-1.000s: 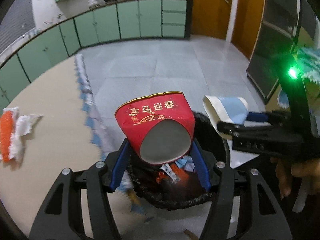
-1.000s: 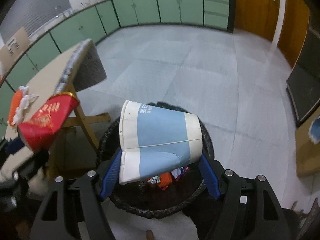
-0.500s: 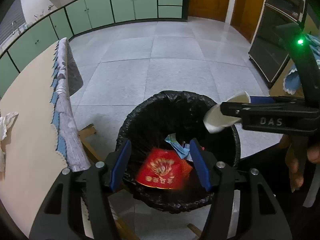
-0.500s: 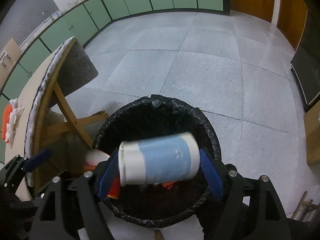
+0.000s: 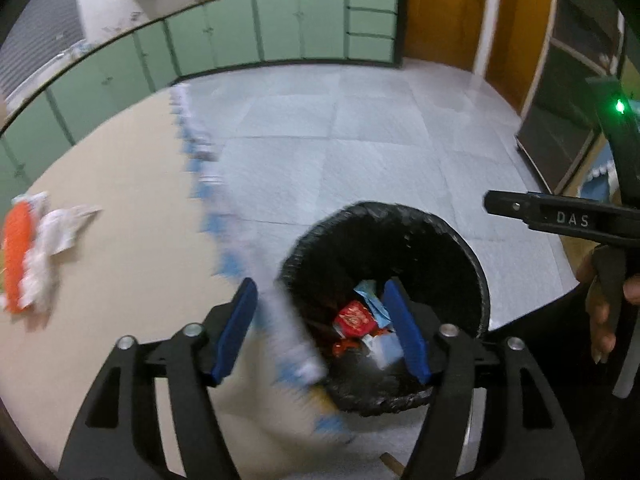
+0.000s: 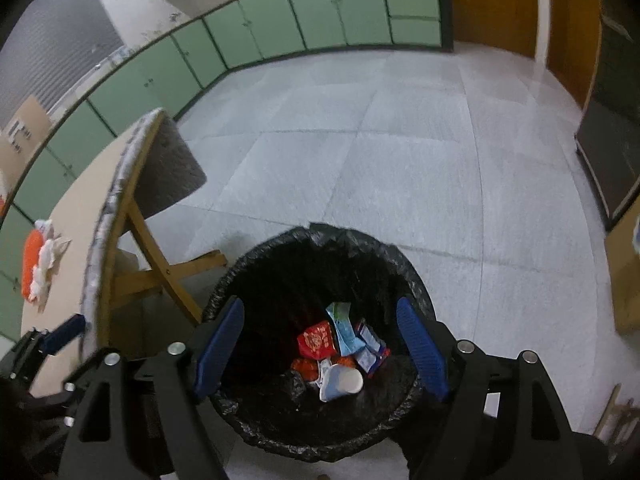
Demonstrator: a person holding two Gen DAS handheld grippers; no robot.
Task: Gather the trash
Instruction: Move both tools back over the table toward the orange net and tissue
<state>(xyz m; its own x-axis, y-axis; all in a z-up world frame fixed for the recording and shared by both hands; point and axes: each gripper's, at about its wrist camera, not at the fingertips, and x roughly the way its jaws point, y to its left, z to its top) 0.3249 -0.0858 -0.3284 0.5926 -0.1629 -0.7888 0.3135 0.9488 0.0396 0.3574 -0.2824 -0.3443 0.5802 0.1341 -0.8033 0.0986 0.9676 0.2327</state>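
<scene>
Right wrist view: the right gripper (image 6: 320,344) stands wide with nothing between its blue fingers (image 6: 420,348), its jaws having just been opening, and it hangs over the black-lined trash bin (image 6: 320,240). Inside the bin lie the pale blue paper cup (image 6: 340,382), on its side, and the red paper cup (image 6: 317,340) among wrappers. Left wrist view: the left gripper (image 5: 320,332) is likewise spread and holds nothing, its jaws having just been opening too; through them shows the table's (image 5: 120,240) blurred edge and the bin (image 5: 476,276) beyond, just beside the table.

Both cups are binned, so that part of the job looks done. Left to collect, as I judge it, is the orange-and-white wrapper heap (image 5: 28,252) lying on the table, well apart from the bin.

Only the left view shows the right gripper from the side, with the hand (image 5: 604,312) on its handle. Only the right view shows the bin's contents clearly and the table's wooden legs (image 6: 160,264).
</scene>
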